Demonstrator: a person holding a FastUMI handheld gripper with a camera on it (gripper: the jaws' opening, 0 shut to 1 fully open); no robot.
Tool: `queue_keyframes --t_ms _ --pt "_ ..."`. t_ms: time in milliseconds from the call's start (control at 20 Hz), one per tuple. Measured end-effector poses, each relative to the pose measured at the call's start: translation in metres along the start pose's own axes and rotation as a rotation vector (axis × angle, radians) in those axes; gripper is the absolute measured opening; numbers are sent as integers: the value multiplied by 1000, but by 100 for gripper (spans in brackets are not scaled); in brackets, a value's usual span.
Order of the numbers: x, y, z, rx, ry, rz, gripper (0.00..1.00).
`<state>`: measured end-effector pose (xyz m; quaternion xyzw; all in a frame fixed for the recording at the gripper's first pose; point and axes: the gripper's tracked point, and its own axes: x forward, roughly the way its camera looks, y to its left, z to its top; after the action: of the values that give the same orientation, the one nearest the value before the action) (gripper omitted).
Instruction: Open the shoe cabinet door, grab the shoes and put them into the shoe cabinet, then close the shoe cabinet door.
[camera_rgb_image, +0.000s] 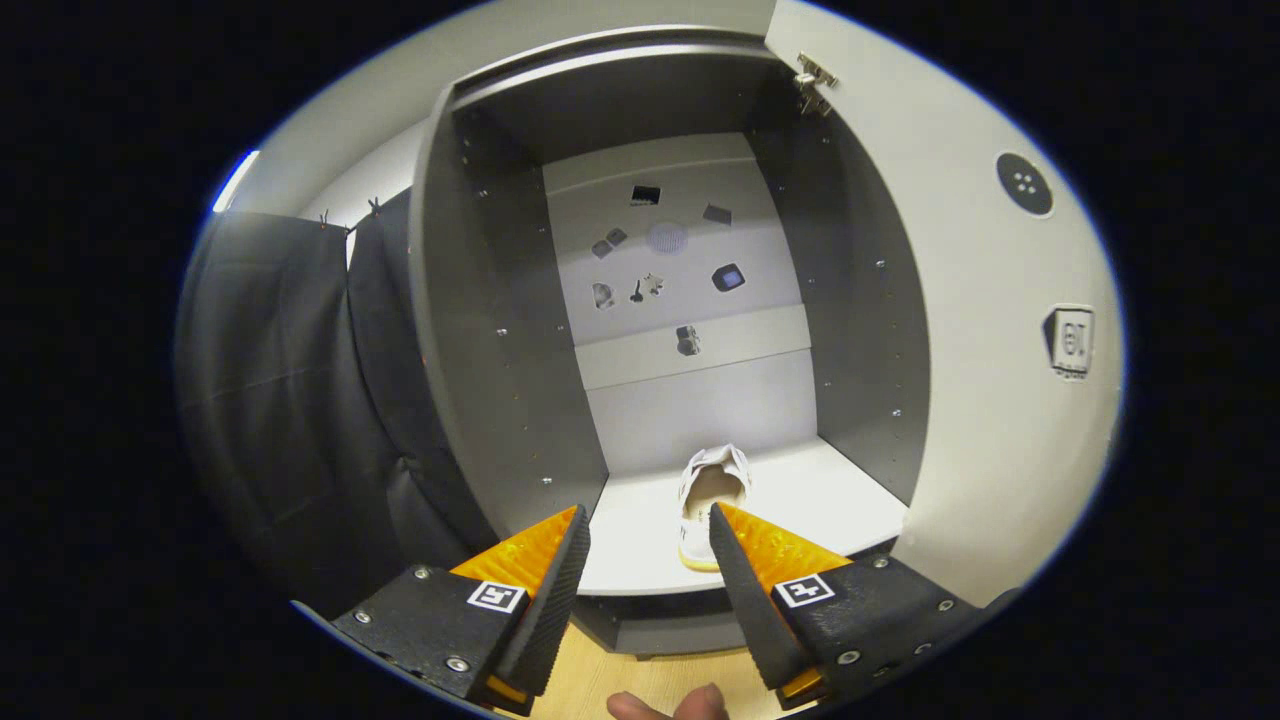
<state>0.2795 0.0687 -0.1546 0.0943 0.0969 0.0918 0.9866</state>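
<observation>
Door: cabinet door (1000, 300) stands swung wide to the right, its inner face toward the camera, a hinge (815, 85) showing at the top corner. Opening step reads as done.
Cabinet: shoe cabinet (500, 350) is open, dark side walls, pale back panel (690, 290) with small stickers or cut-outs on it; what they are is too small to tell.
Shoe: one white shoe (712, 495) with a yellowish sole sits on the pale bottom shelf (830, 505) of the cabinet, heel toward the camera, toe pointing in. It lies just beyond the fingertips and partly behind the right one.
Claw: claw (648, 530) hangs in front of the cabinet's lower edge, fingers spread apart with a clear gap and nothing between them. Whether the right finger brushes the shoe's heel cannot be told.
Hand: fingertips of a person (668, 706) show under the claw, above a wooden floor (640, 680).
Done so far: door opened, one shoe placed inside, judging by how things lie.
Left to do: any further shoe, if there is one, then swinging the door shut.
Next move, as a guess: claw backs clear of the shelf, then goes for the door's free edge.
</observation>
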Motion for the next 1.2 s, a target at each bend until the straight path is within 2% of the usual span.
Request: queue_keyframes --t_ms 350,550,750,1200 --pt "-107 14 -13 -60 -1 -44 79" --pt "-149 12 4 -47 -54 -20 79" --pt "-192 -12 23 -32 -95 34 79" --pt "-284 -108 53 -133 -129 111 79"
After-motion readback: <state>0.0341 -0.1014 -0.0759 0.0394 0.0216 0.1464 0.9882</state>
